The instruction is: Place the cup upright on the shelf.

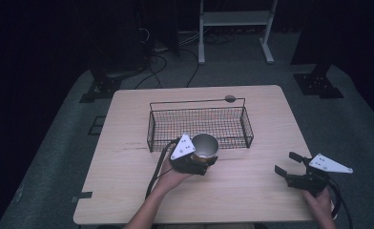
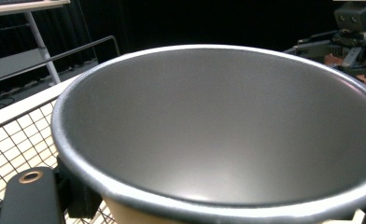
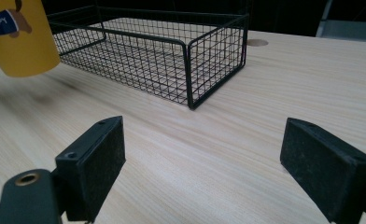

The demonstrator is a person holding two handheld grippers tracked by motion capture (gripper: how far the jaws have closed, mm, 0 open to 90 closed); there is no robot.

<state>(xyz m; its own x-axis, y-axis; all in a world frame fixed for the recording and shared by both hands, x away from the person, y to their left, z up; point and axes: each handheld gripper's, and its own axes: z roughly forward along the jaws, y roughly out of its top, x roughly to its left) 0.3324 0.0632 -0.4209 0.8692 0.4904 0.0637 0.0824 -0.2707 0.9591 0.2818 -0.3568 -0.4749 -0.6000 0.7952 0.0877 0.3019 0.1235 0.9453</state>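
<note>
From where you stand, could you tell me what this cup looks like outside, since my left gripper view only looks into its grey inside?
Observer: The cup is yellow outside, with a printed picture and the word "Puppy", seen in the right gripper view.
Operator: Is it inside the basket?
Observer: No. In the high view the left tool holds it just in front of the wire basket.
Operator: And the other tool?
Observer: The right tool is open above bare table.

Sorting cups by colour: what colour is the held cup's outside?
Yellow with a printed figure, on the cup; right gripper view shows it best.
</note>
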